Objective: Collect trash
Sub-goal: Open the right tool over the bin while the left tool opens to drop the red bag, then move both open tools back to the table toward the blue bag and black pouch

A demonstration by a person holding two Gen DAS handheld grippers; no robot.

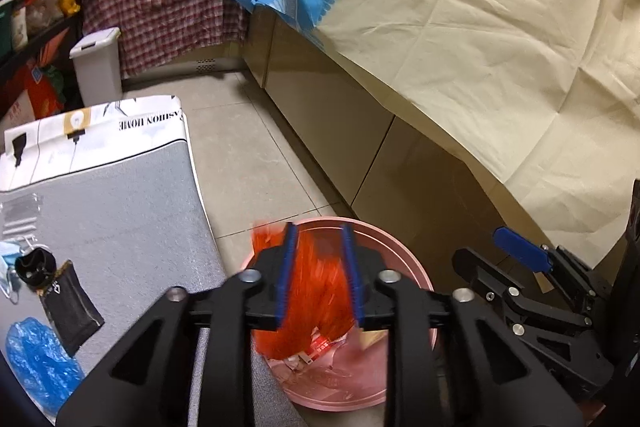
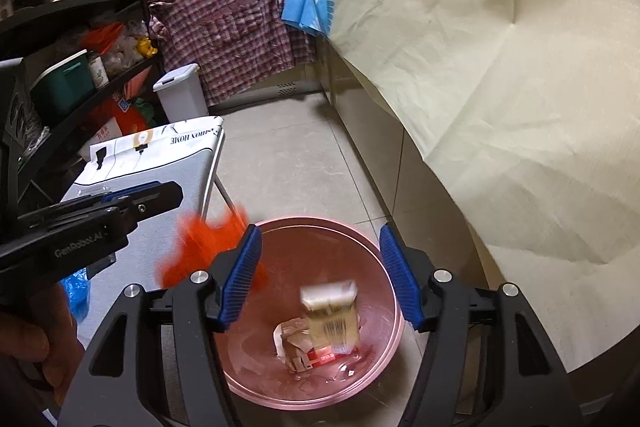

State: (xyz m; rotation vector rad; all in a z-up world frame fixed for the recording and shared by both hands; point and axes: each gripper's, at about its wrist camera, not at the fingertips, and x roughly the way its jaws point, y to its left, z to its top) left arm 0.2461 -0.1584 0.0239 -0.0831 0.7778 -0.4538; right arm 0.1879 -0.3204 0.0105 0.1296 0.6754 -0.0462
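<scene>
I hold both tongs over the pink basin (image 2: 384, 291) on the floor, so trash falls inside. My left tongs (image 1: 319, 277) stand apart, the orange bag (image 1: 312, 291) blurred between them, probably falling. My right tongs (image 2: 320, 281) are open and empty. Only the right view shows the small carton (image 2: 330, 319) in the basin.
</scene>
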